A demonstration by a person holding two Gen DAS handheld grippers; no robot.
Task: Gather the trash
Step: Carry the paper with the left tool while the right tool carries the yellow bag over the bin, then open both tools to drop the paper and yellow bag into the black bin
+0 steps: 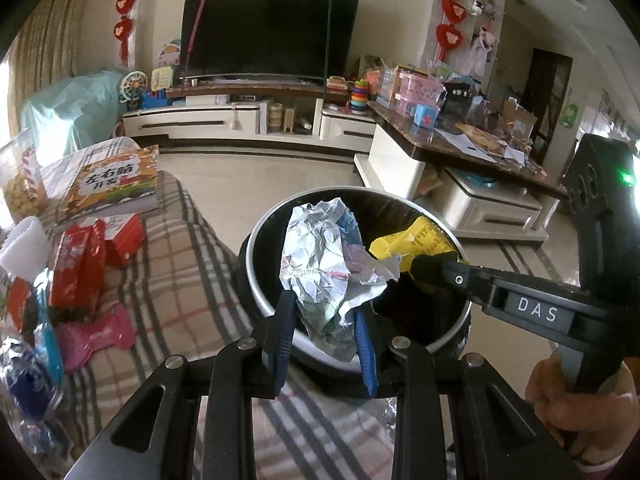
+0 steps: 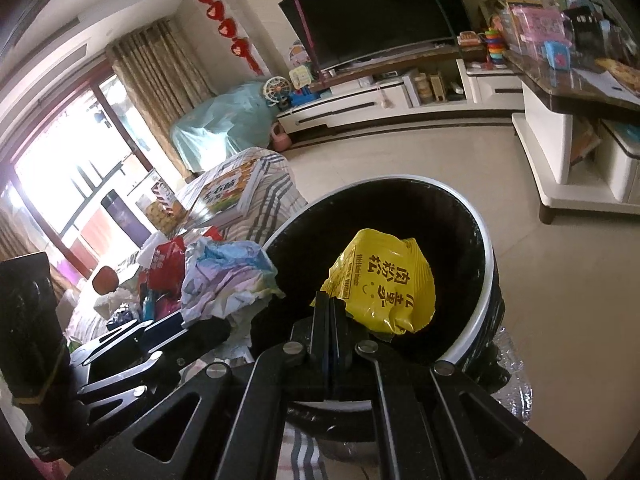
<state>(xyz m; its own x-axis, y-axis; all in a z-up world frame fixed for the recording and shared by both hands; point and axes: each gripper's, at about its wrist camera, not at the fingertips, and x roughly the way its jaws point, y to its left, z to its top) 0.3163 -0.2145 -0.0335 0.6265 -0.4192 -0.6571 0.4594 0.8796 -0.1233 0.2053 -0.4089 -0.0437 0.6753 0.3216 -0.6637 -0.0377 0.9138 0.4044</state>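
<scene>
Bin [image 1: 256, 276] below | left tool [image 1: 325, 334] clamps crumpled paper [image 1: 320, 256] | right tool [image 2: 330, 308] clamps yellow packet [image 2: 384, 280]

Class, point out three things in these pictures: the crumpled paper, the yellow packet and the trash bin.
crumpled paper [image 1: 320, 256], left wrist view, its creased middle.
yellow packet [image 2: 384, 280], right wrist view, its printed face.
trash bin [image 2: 486, 264], right wrist view, its pale rim.

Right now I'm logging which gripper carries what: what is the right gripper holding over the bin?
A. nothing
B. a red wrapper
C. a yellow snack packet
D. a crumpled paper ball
C: the right gripper is shut on the yellow snack packet above the black bin.
</scene>
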